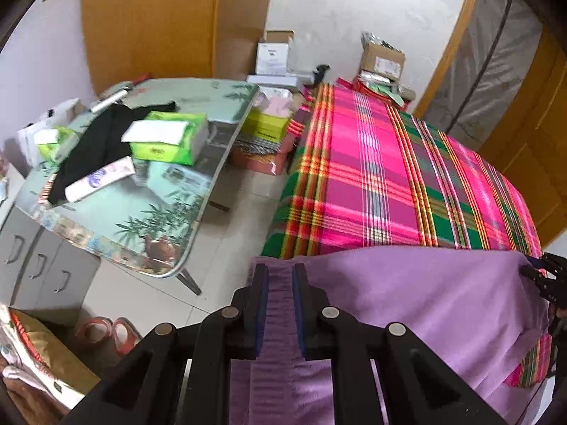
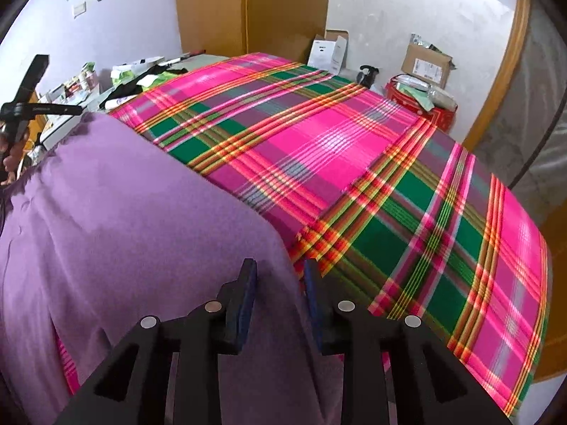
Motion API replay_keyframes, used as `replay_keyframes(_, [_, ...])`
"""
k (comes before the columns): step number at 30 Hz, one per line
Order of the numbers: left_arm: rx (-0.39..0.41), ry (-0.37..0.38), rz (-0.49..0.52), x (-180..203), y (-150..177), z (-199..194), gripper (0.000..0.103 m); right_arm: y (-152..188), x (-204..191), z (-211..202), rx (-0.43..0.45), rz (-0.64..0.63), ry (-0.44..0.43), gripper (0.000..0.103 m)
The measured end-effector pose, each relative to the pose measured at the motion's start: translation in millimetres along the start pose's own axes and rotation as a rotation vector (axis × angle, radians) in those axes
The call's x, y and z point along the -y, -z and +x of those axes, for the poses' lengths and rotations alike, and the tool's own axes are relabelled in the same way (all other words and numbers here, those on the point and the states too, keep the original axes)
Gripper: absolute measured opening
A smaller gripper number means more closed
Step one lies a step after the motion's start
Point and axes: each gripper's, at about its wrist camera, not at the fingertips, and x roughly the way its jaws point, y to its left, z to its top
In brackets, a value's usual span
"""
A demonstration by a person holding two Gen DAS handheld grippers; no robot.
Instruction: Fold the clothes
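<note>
Here I had the purple garment (image 2: pixel 134 219) spread over the near end of the bed, on its pink-and-green plaid bedspread (image 2: pixel 389 184); it lay toward seven o'clock in the right wrist view, its far hem running diagonally up to ten o'clock. My left gripper (image 1: pixel 280 304) was clenched on the garment's ribbed band (image 1: pixel 280 318), the fabric pinched flat between the blue pads (image 1: pixel 263 308); I judged that grip was kept to hold one corner taut while the other was let go. My right gripper (image 2: pixel 280 290) stood released, its jaws apart with the garment's corner (image 2: pixel 273 248) lying loose between them, the pads not pressing on it; that corner rested at the cloth's edge, just where purple met plaid. In the left wrist view the same gripper showed at three o'clock, at the garment's far corner. The cluttered side table (image 1: pixel 226 177) sat well apart at ten o'clock, clear of the work; the fold seemed barely begun.
</note>
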Motion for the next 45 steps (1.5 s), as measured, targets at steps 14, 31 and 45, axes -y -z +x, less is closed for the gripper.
replay_keyframes(14, [-0.011,-0.007,0.055,-2.2,6.3,0.2,0.018,4.3,1.4,2.6,0.007,0.012,-0.017,0.028])
replay_keyframes(31, [-0.023,-0.003,0.034,-4.6,4.8,20.9,0.028,2.6,-12.6,2.3,-0.007,-0.04,-0.018,0.006])
replay_keyframes(45, [0.085,-0.174,0.069,6.8,-12.4,17.3,0.025,-18.4,-2.4,3.0,0.048,-0.002,0.077,0.006])
